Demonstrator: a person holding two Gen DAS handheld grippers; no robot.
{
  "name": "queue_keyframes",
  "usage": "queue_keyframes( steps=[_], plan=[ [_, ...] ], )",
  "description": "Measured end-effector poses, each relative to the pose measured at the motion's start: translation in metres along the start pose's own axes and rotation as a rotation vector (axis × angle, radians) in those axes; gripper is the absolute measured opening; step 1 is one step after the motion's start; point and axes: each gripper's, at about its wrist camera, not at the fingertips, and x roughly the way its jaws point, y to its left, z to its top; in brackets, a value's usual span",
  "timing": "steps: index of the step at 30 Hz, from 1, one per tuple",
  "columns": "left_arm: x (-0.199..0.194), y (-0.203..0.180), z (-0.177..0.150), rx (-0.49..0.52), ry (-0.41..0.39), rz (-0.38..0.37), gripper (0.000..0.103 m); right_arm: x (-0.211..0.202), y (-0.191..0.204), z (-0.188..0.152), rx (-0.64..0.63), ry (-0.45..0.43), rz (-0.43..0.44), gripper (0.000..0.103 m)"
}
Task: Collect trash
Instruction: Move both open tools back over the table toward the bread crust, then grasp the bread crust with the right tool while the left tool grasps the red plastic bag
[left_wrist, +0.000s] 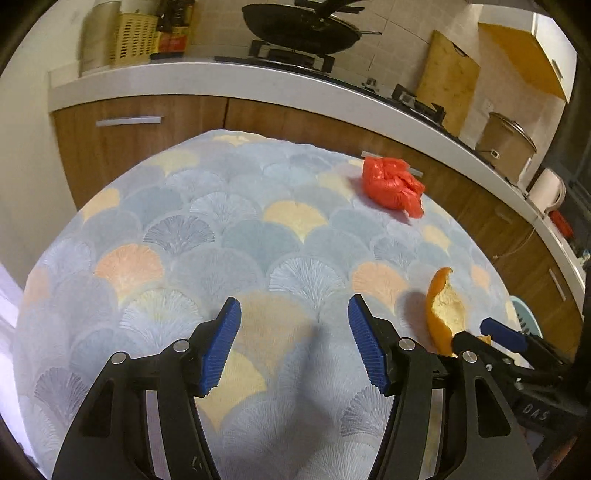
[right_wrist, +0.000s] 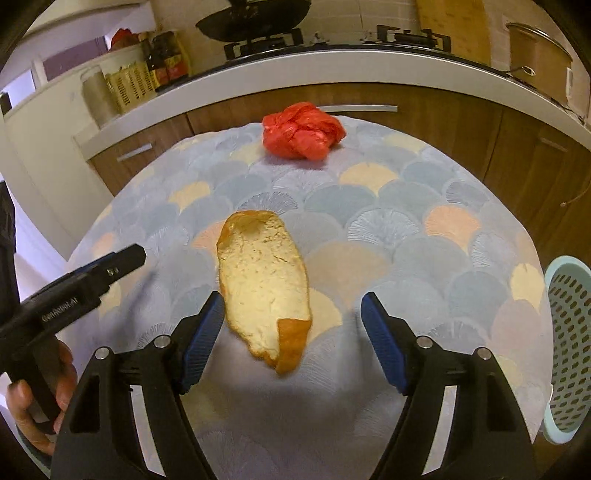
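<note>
A large piece of orange peel (right_wrist: 262, 280) lies pith side up on the patterned tablecloth (right_wrist: 406, 229). My right gripper (right_wrist: 293, 301) is open, with the near end of the peel between its blue pads and neither pad pressing on it. The same peel (left_wrist: 443, 314) shows at the lower right of the left wrist view, with the right gripper (left_wrist: 487, 334) around it. My left gripper (left_wrist: 295, 314) stands open over bare cloth, nothing between its fingers. A crumpled red plastic bag (left_wrist: 391, 182) (right_wrist: 301, 131) sits near the far edge of the table.
A pale teal perforated basket (right_wrist: 569, 332) stands off the table's right edge. A hand (right_wrist: 33, 398) holds the left gripper (right_wrist: 125, 258) at lower left. Beyond the table runs a kitchen counter (left_wrist: 221, 74) with a wok (left_wrist: 303, 26), a cutting board (left_wrist: 447, 81) and a pot (left_wrist: 506, 144).
</note>
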Motion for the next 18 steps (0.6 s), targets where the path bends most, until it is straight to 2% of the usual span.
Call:
queue_keyframes(
  steps=[12, 18],
  plan=[
    [0.002, -0.006, -0.003, 0.028, 0.009, -0.016, 0.061, 0.019, 0.015, 0.0, -0.048, 0.041, 0.001, 0.073],
    [0.001, -0.007, -0.004, 0.026, 0.011, -0.017, 0.061, 0.022, 0.021, 0.0, -0.078, 0.041, -0.043, 0.071]
  ],
)
